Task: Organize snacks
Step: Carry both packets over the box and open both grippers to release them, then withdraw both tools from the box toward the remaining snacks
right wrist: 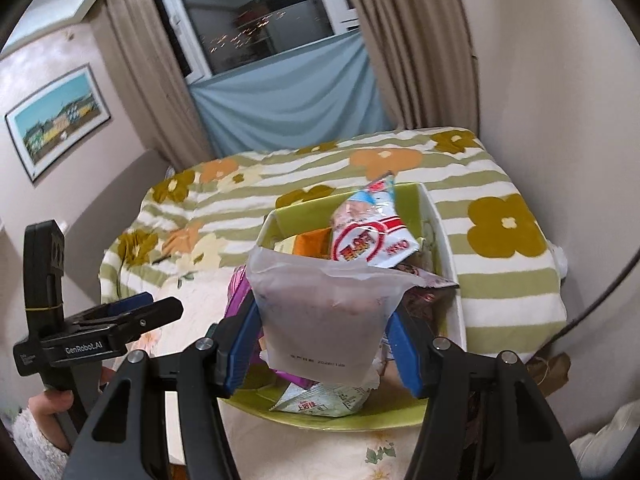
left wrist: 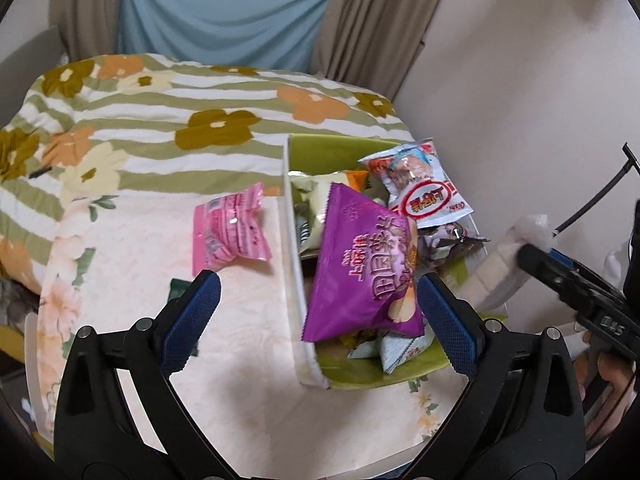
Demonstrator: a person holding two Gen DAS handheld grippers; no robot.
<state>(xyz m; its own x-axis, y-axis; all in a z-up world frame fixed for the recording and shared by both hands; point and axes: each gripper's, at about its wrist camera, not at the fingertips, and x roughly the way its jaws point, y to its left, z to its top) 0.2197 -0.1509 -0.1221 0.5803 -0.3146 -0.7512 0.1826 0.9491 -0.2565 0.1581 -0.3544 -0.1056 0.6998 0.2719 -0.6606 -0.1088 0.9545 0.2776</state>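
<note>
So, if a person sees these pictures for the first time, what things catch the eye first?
First, the purple snack bag, which leans on the white wall of the green box, already crowded with packets, just ahead of the open left gripper. Next, the right gripper is shut on a pale translucent pouch above that box. A pink packet lies alone on the floral cloth, left of the box.

Beige curtains (right wrist: 420, 40), dark window (right wrist: 256, 16), framed picture (right wrist: 56, 120), pale walls.
</note>
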